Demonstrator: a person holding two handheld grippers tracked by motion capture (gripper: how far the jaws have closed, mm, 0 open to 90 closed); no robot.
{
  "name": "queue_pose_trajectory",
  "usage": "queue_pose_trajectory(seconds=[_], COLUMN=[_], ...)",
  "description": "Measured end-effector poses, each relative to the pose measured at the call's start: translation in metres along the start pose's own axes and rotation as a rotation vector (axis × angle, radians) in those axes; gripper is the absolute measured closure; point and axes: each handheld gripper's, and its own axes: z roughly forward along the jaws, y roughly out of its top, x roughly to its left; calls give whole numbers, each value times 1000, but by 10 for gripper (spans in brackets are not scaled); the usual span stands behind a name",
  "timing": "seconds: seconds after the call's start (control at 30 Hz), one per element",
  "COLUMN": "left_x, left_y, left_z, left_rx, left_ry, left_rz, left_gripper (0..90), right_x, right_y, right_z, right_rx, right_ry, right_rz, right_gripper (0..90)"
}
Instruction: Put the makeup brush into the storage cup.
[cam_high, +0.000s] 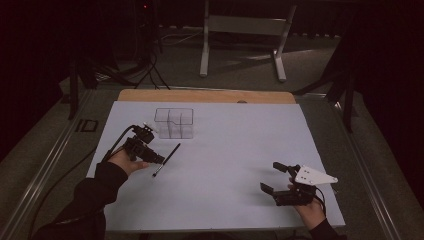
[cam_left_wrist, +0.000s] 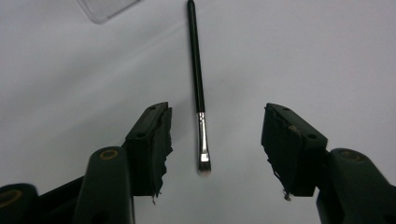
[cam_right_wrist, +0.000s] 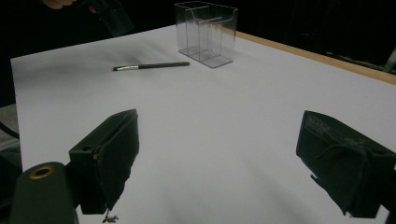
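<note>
A thin black makeup brush (cam_high: 166, 159) lies flat on the white sheet, its bristle end toward me. My left gripper (cam_high: 155, 159) sits low beside it. In the left gripper view the jaws (cam_left_wrist: 217, 112) stand apart on either side of the brush (cam_left_wrist: 198, 84), and the pads are clear of its metal ferrule. A clear plastic box with dividers (cam_high: 174, 123) stands upright just beyond the brush. My right gripper (cam_high: 274, 176) rests at the near right, open, with only bare sheet between its jaws (cam_right_wrist: 219, 126). From there the brush (cam_right_wrist: 152, 66) and the box (cam_right_wrist: 206, 32) are far off.
The white sheet (cam_high: 225, 165) covers a wooden tabletop whose far edge (cam_high: 205, 96) shows as a tan strip. A white metal frame (cam_high: 245, 25) stands on the floor behind. Cables trail off the table's left side (cam_high: 115, 145).
</note>
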Motion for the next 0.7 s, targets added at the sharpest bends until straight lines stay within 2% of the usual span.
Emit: queue_pose_trajectory(seconds=[0.17, 0.33, 0.37, 0.47, 0.57, 0.7], left_x=[0, 1, 1, 1, 3, 6], left_y=[3, 4, 5, 5, 3, 3], left_z=[10, 18, 22, 24, 27, 30], left_rx=[38, 71, 92, 99, 93, 105], left_ry=[-16, -8, 0, 2, -19, -26], left_rz=[8, 16, 20, 30, 23, 19], left_gripper=[474, 502, 504, 528, 565, 597], right_x=[0, 0, 0, 0, 0, 0], right_y=[0, 0, 0, 0, 0, 0], right_z=[0, 0, 1, 0, 0, 0], right_rx=[3, 1, 1, 0, 0, 2], right_ry=[2, 4, 6, 6, 7, 8], right_rz=[-1, 4, 5, 3, 4, 2], right_gripper=[132, 132, 133, 133, 133, 133])
